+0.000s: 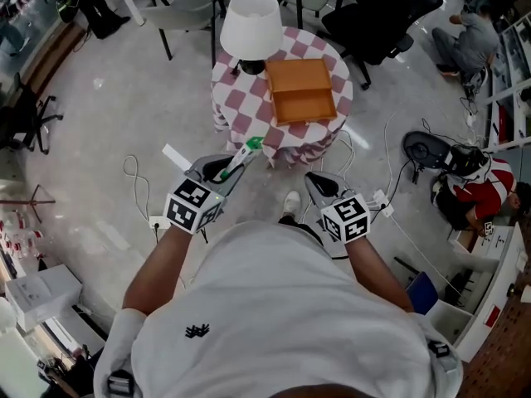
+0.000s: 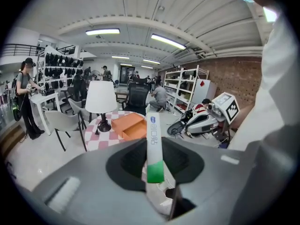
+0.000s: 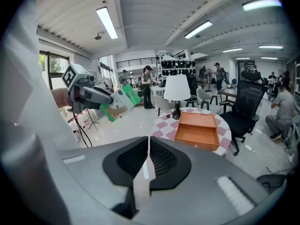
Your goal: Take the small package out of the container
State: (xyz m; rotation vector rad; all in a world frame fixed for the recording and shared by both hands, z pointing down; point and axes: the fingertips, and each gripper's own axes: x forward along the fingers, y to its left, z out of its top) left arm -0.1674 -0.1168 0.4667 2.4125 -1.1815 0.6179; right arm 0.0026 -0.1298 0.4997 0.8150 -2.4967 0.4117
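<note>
My left gripper [image 1: 222,172] is shut on a small white and green package [image 1: 242,155], held in the air in front of the round checkered table [image 1: 236,110]. Seen from the left gripper, the package [image 2: 154,149] stands upright between the jaws [image 2: 154,165]. An orange open box [image 1: 300,89] lies on the table and looks empty; it also shows in both gripper views [image 2: 132,126] [image 3: 198,130]. My right gripper [image 1: 319,185] hangs beside the left one. Its jaws [image 3: 148,161] are shut with nothing in them. From there I see the left gripper [image 3: 86,93] carrying the package [image 3: 119,101].
A white table lamp [image 1: 250,25] stands at the table's back left, next to the box. A black office chair [image 1: 377,11] and grey chairs [image 1: 187,11] ring the table. Cables [image 1: 137,181] trail on the floor. A person in red [image 1: 473,191] sits by a scooter [image 1: 436,152] at the right.
</note>
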